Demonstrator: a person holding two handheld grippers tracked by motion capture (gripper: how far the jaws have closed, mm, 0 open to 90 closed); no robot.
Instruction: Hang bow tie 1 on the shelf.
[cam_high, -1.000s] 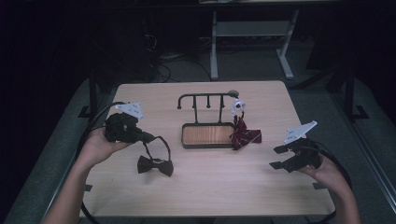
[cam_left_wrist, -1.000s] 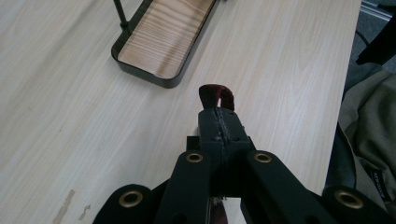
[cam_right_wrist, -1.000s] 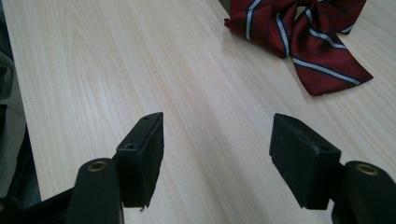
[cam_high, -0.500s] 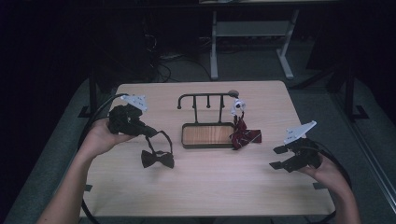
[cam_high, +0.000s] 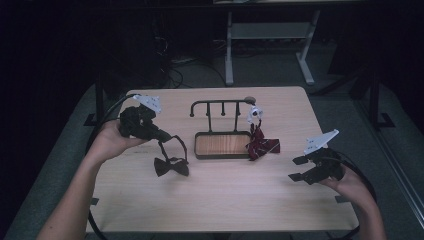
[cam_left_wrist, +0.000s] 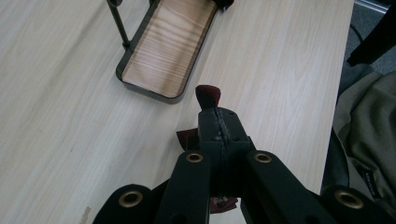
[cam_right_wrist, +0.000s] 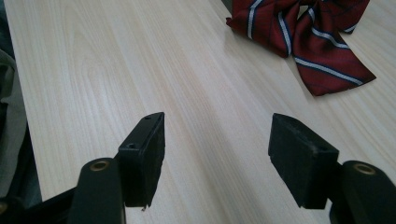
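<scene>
- Left gripper (cam_high: 165, 136) clamped on the strap of a dark bow tie (cam_high: 171, 166); in the left gripper view the jaws sit pressed together with dark red fabric (cam_left_wrist: 208, 95) poking out at the tip.
- Bow tie hangs below the jaws, bow at or just above the table (cam_high: 220, 200); contact unclear.
- Hook rack (cam_high: 220, 105) with wooden tray (cam_high: 221, 144) lies to the right of the left gripper, near; the left hand is the nearer one.
- Likely next: carry the strap right and up to a hook.
- Right gripper (cam_high: 299, 169) open, empty, well apart; striped red bow tie (cam_high: 261, 145) beside the tray.
</scene>
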